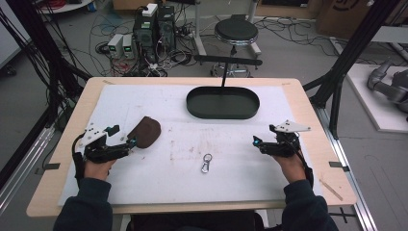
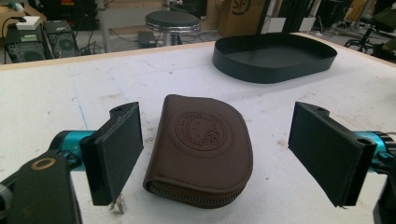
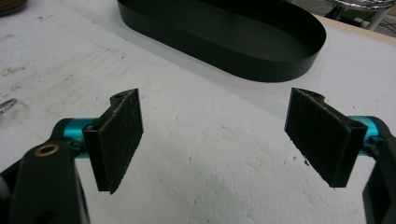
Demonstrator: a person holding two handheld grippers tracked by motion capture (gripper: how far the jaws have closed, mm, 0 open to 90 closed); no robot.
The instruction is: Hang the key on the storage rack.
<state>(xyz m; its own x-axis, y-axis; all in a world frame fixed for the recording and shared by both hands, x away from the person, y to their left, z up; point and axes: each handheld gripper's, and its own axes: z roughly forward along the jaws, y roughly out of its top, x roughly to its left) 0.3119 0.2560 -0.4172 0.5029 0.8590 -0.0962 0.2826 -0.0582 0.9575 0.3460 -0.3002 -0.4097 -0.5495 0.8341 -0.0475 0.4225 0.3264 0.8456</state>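
A: Where do we have the brown pouch point(image 2: 200, 149)?

B: Flat on the white mat, near-left of the black tray point(image 2: 275, 58), between our left gripper point(image 2: 219, 154) pads (spread wide, nothing pinched).

A: The right gripper point(image 3: 219, 140)?

B: Released, just before the tray.

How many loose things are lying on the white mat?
3: a brown zipped pouch at the left, between the open jaws of the left gripper; a small metal clip near the middle; a black oval tray at the far side.
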